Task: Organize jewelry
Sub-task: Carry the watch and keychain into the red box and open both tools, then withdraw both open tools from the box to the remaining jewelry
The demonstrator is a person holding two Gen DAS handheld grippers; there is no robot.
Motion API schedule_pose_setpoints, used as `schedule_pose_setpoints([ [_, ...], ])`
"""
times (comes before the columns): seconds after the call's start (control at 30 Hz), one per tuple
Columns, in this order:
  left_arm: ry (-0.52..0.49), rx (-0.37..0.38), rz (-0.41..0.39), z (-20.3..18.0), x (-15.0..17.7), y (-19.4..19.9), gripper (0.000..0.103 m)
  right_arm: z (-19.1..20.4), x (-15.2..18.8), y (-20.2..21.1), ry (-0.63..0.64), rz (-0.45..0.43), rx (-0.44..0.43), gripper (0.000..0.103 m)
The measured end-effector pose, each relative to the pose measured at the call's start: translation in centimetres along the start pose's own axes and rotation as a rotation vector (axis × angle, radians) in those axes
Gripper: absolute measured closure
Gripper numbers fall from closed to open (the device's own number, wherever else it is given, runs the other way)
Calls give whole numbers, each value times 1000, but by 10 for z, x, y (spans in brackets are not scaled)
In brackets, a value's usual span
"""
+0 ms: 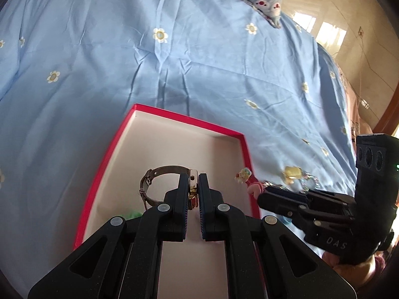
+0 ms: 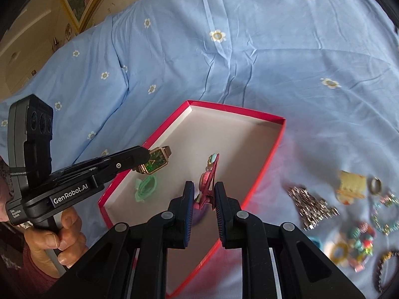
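Left wrist view: the left gripper (image 1: pixel 192 189) is clamped on a watch (image 1: pixel 193 189) over the red box (image 1: pixel 104 159), its strap looping out toward 10 o'clock. The right gripper (image 1: pixel 261 195) sits at 3 o'clock.

Right wrist view: the right gripper (image 2: pixel 204 199) pinches a pink hair clip (image 2: pixel 209 177), long axis running toward 12 o'clock over the box. The watch face points toward 1 o'clock. A green clip (image 2: pixel 146 186) lies inside; loose jewelry (image 2: pixel 349 211) sits at 4 o'clock on the blue sheet (image 2: pixel 249 49).

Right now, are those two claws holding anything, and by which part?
Yes. The left gripper pinches a watch by its case; the right gripper pinches a pink hair clip near its hinge end.
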State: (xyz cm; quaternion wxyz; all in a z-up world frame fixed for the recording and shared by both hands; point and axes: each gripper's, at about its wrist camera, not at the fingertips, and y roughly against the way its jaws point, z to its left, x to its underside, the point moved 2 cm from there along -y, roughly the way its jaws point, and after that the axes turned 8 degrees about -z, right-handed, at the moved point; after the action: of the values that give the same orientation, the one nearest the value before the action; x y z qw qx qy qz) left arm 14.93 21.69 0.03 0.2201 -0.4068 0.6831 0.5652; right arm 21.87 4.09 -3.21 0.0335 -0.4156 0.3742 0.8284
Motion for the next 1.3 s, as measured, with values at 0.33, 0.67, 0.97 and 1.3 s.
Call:
schedule_pose_setpoints([
  [0.33,-1,-50,52,19,6,-32,97,2,-2,-49,24,59,12,86],
  [0.67,-14,-64,113,18,21,-44,97,-1,5,-68,33,112,26,86],
  [0.97,-12,-76,114,17,21,-41,96,-5,6,-69,9,120,21,81],
  [1.3,12,-84,90,12,18,-22,75,-5,2,-39,-21,60,-5,66],
])
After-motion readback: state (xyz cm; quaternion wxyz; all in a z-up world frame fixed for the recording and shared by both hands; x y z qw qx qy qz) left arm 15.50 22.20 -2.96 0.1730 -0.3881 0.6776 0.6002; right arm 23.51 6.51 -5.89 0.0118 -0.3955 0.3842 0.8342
